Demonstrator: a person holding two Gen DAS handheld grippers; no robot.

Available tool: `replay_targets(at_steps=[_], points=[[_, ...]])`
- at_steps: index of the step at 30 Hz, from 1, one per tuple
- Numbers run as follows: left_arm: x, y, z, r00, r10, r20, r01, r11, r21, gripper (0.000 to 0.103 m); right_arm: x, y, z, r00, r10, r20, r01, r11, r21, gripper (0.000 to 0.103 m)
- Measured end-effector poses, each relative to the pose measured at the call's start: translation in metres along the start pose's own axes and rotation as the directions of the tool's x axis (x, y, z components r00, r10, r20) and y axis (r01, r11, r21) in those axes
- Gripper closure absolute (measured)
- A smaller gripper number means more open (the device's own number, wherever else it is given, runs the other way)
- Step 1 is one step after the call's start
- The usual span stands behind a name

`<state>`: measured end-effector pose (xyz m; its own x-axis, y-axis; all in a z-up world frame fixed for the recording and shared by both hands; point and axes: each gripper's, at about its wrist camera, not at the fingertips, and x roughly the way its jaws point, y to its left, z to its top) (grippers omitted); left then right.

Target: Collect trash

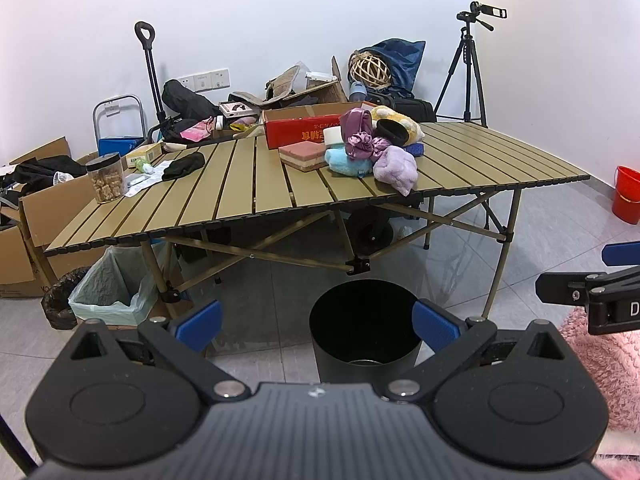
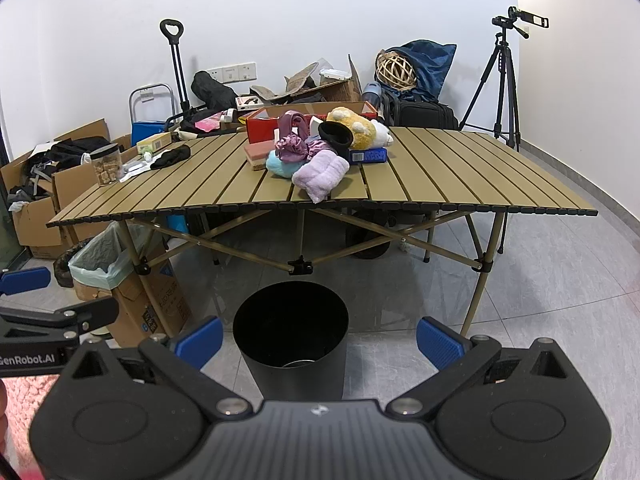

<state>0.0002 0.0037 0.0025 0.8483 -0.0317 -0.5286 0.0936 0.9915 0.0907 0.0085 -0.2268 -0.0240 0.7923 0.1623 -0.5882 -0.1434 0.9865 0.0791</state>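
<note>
A black round bin (image 1: 362, 332) stands on the floor in front of the folding table (image 1: 280, 200); it also shows in the right wrist view (image 2: 292, 332). My left gripper (image 1: 318, 326) is open and empty, above the bin's near side. My right gripper (image 2: 320, 340) is open and empty, just right of the bin. On the table (image 2: 440, 176) lie papers and wrappers (image 1: 146, 178), a black cloth (image 1: 182, 165), a jar (image 1: 106, 178) and a pile of soft cloths and toys (image 1: 372, 148), which also shows in the right wrist view (image 2: 320, 152).
A box lined with a pale green bag (image 1: 114, 292) stands under the table's left end. Cardboard boxes (image 1: 36, 216) crowd the left. A red box (image 1: 304, 128) sits on the table. A tripod (image 1: 468, 72) and a red bucket (image 1: 626, 194) stand at the right.
</note>
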Motion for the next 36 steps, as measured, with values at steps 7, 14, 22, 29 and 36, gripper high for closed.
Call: replay_targets(at_steps=[7,14,22,29,36], points=[[0.0,0.0,0.0,1.0,0.0,0.0,0.0,1.0,-0.001,0.0,0.0,0.0,0.0,1.0,0.0,0.0,0.0,1.0,0.0,0.0],[0.0,0.0,0.0,1.0,0.0,0.002,0.0,1.0,0.0,0.0,0.001,0.0,-0.001,1.0,0.0,0.001,0.0,1.0,0.0,0.0],[-0.001,0.0,0.0,1.0,0.0,0.002,0.0,1.0,-0.001,0.0,0.003,0.0,0.004,1.0,0.001,0.001,-0.001,1.0,0.001,0.0],[0.0,0.001,0.005,1.0,0.005,0.0,-0.005,1.0,-0.01,0.0,0.006,0.001,0.004,1.0,0.004,0.003,-0.004,1.0,0.001,0.0],[0.008,0.001,0.007,1.0,0.013,0.005,-0.013,1.0,-0.011,0.0,0.008,0.0,0.007,1.0,0.007,0.006,-0.007,1.0,0.001,0.0]])
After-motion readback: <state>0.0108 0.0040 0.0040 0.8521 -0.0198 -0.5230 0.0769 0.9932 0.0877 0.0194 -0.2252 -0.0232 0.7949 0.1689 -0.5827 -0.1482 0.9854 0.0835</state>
